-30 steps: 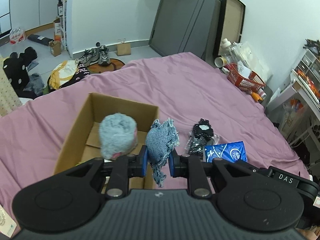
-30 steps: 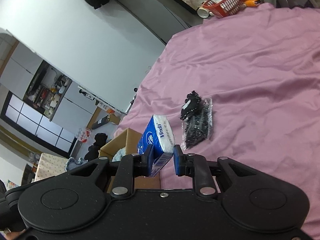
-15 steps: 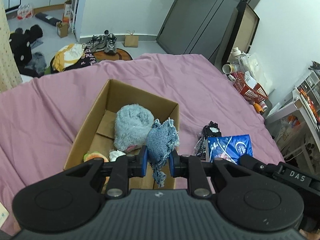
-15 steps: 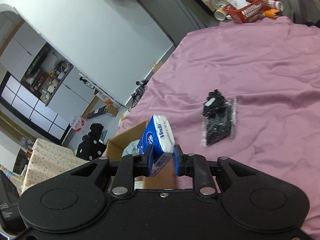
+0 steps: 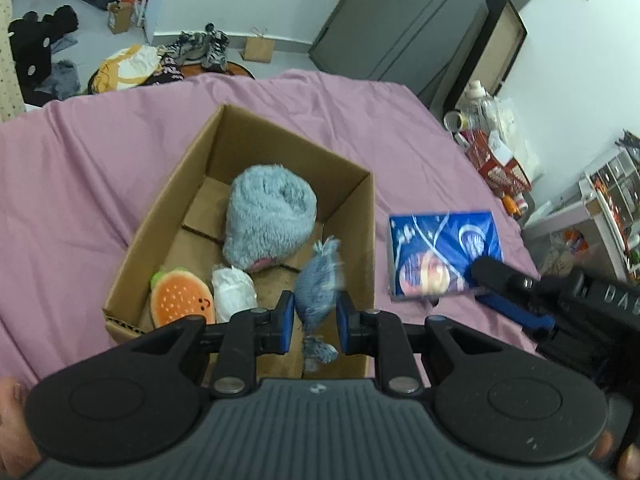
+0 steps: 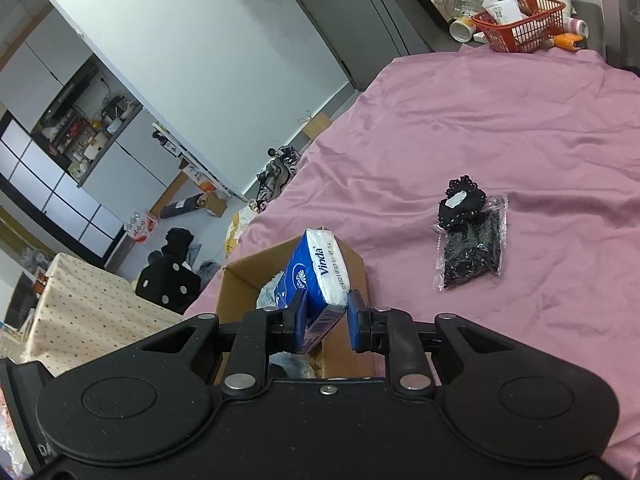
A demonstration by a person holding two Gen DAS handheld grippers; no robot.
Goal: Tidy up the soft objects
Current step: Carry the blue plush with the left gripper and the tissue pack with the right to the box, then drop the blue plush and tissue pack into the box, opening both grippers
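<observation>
An open cardboard box (image 5: pixel 296 140) sits on the purple bed sheet (image 5: pixel 100 160). Inside lie a grey-blue fluffy plush (image 5: pixel 268 208), a burger plush (image 5: pixel 180 296) and a white bundle (image 5: pixel 234 292). My left gripper (image 5: pixel 316 322) hangs over the box's near right corner, shut on a frayed denim cloth (image 5: pixel 320 276) that looks blurred. My right gripper (image 6: pixel 324 320) is shut on a blue Vinda tissue pack (image 6: pixel 320 268), held above the box's edge (image 6: pixel 240 280). In the left wrist view the pack (image 5: pixel 444 256) hovers just right of the box. A black lace item in a clear bag (image 6: pixel 470 240) lies on the sheet.
A red basket (image 6: pixel 520 20) with bottles and cups stands past the bed's far corner. Shoes, bags and clothes litter the floor (image 5: pixel 140 64) beyond the bed. A dotted cloth surface (image 6: pixel 88 304) is at the left. A shelf unit (image 5: pixel 612 208) stands to the right.
My left gripper has carried the denim cloth forward and now looks down into the box. The right gripper has brought the tissue pack closer to the box's right side.
</observation>
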